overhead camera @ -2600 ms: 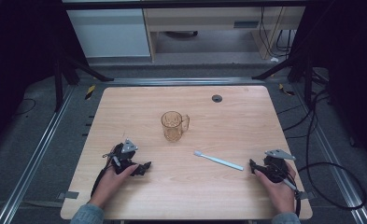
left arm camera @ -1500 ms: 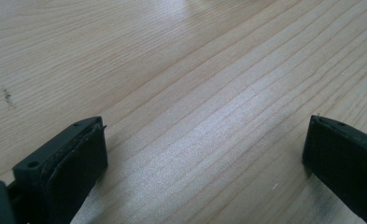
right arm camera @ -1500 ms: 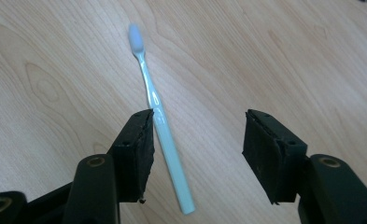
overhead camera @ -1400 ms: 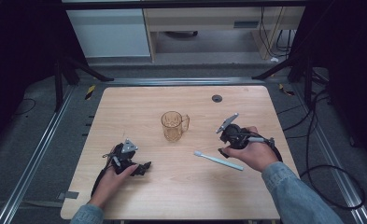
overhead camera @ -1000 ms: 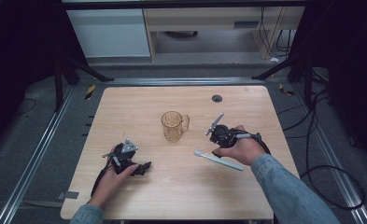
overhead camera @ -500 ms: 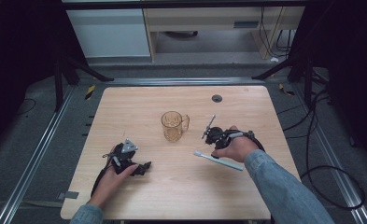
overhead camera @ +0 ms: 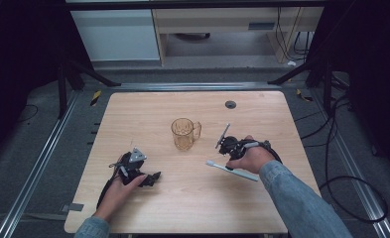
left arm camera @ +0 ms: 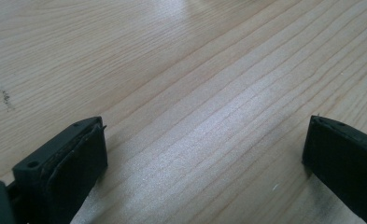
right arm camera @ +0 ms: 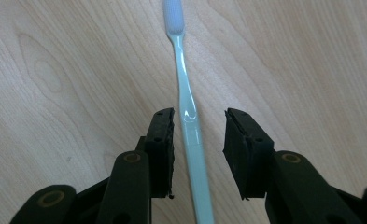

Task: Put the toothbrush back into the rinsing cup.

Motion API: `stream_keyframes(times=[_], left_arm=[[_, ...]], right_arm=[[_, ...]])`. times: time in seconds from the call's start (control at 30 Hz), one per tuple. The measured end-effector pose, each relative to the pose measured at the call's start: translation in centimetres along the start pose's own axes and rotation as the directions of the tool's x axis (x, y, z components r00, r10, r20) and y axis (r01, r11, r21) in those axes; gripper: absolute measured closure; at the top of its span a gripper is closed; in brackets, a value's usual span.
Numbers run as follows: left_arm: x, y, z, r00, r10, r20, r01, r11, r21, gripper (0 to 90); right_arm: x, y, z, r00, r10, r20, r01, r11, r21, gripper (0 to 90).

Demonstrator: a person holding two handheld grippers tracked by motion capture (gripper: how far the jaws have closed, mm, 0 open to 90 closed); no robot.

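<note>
On the table [overhead camera: 148,111], right of the mug [overhead camera: 184,133], I have the right gripper [right arm camera: 199,140] astride the flat-lying toothbrush [right arm camera: 187,112], jaws just closing but not touching it, while the left gripper [left arm camera: 204,154] rests wide apart.

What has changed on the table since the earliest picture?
The right gripper moved from the table's near right corner inward to the toothbrush. Its jaws have just been closing and now straddle the handle, with gaps on both sides, not yet gripping. The left gripper, the cup and the toothbrush stayed where they were.
</note>
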State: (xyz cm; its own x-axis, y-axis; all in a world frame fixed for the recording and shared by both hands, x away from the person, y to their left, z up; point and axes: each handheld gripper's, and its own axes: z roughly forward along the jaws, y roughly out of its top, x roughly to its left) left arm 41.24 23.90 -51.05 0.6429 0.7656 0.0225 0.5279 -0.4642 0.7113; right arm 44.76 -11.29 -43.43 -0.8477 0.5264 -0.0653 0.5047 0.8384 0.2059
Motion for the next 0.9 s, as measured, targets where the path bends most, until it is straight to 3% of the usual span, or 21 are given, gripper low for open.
stream_keyframes(times=[0.33, 0.9], left_arm=[[0.0, 0.0, 0.0, 1.0, 0.0, 0.0, 0.0, 1.0, 0.0, 0.0], [0.0, 0.0, 0.0, 1.0, 0.0, 0.001, 0.0, 1.0, 0.0, 0.0]], right_arm=[[0.2, 0.4, 1.1, 0.9996, 0.003, -0.029, -0.003, 1.0, 0.023, 64.9], [0.3, 0.9, 1.9, 0.9991, -0.032, -0.029, 0.035, 0.995, 0.089, 67.4]])
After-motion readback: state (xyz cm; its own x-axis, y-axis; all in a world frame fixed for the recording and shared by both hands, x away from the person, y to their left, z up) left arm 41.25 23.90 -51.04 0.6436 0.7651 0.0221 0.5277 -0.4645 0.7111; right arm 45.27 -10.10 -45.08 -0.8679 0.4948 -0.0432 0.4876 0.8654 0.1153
